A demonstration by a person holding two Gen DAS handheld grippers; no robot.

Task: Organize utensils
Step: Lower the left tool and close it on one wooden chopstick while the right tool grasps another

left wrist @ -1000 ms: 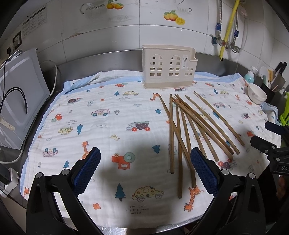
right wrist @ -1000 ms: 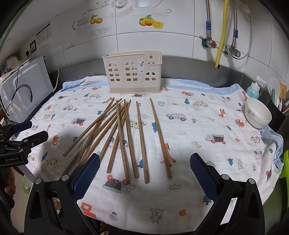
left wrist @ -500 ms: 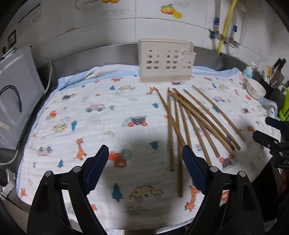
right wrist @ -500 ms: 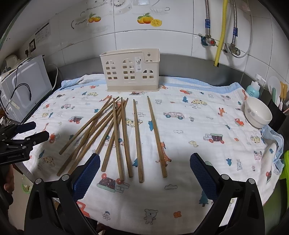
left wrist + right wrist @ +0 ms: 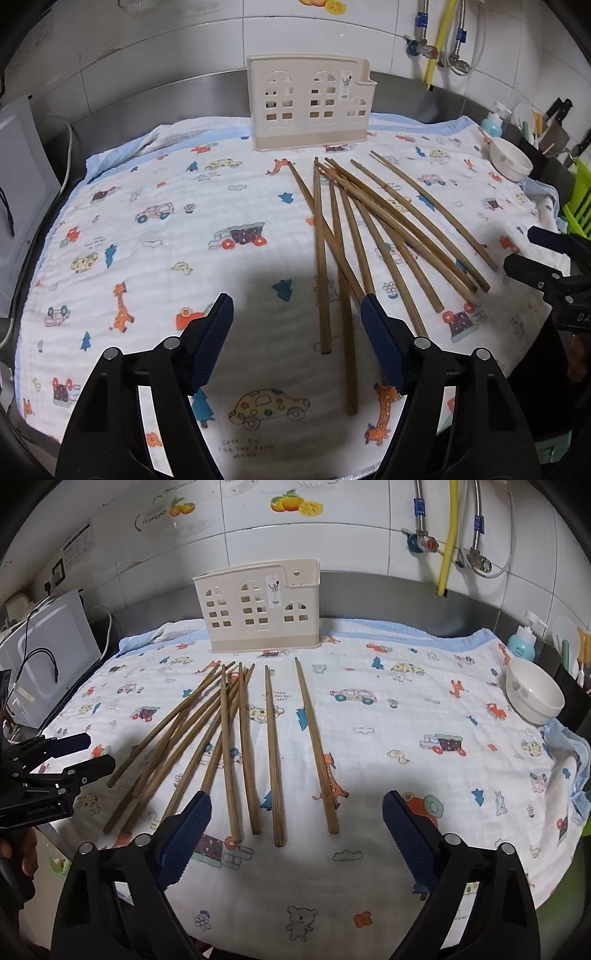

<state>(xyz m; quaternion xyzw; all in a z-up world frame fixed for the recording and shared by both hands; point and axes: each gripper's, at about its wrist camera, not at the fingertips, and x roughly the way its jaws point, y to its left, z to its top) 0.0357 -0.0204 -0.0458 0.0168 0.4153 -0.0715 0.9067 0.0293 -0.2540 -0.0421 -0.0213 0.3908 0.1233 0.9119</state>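
Observation:
Several brown wooden chopsticks (image 5: 354,229) lie loose, fanned out on a printed cloth (image 5: 147,229); they also show in the right wrist view (image 5: 236,738). A beige utensil holder (image 5: 310,101) with window cut-outs stands upright behind them, seen in the right wrist view (image 5: 262,609) too. My left gripper (image 5: 297,321) is open and empty, above the near ends of the left chopsticks. My right gripper (image 5: 295,819) is open and empty, above the near ends of the right chopsticks. Each gripper shows at the edge of the other's view, the right one (image 5: 543,254) and the left one (image 5: 70,753).
A white bowl (image 5: 533,694) sits on the cloth's right edge, with a teal soap bottle (image 5: 522,644) and a dark caddy behind. A white appliance (image 5: 48,653) with cables stands at the left. Pipes and valves (image 5: 447,542) hang on the tiled wall.
My left gripper has moved forward and right toward the chopsticks, and its jaws have narrowed while staying open. My right gripper has edged forward a little.

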